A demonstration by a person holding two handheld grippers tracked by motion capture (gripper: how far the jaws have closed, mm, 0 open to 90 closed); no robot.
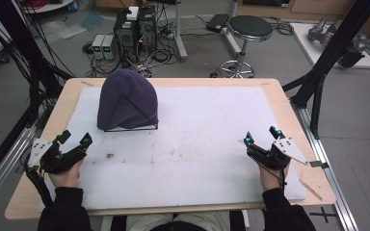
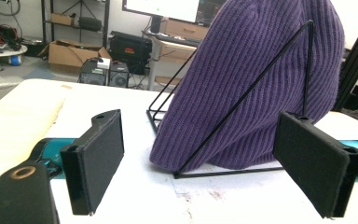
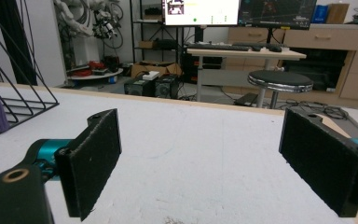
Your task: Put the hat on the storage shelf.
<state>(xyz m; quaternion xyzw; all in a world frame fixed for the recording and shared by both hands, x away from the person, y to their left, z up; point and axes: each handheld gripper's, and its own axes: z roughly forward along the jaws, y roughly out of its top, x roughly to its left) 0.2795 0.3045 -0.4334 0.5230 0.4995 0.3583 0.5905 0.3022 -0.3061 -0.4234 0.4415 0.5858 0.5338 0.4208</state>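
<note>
We see one purple ribbed knit beanie [image 1: 127, 99] draped over one black wire stand [image 1: 147, 126] on the white surface [image 1: 207, 144]. Two claws flank it nearer the person: left claw [image 1: 74, 138] and right claw [image 1: 260, 134], both released. The beanie hides most of the stand.

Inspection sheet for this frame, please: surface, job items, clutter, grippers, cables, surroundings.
Surface: white mat on a wooden table, with small brown specks.
Job's things: purple knit hat draped over a black wire stand, far left.
Clutter: nothing seen.
Grippers: left gripper and right gripper both open, empty, low over the near edge.
Cables: one trails from the left gripper.
Surroundings: stool, computer boxes, floor wiring.
</note>
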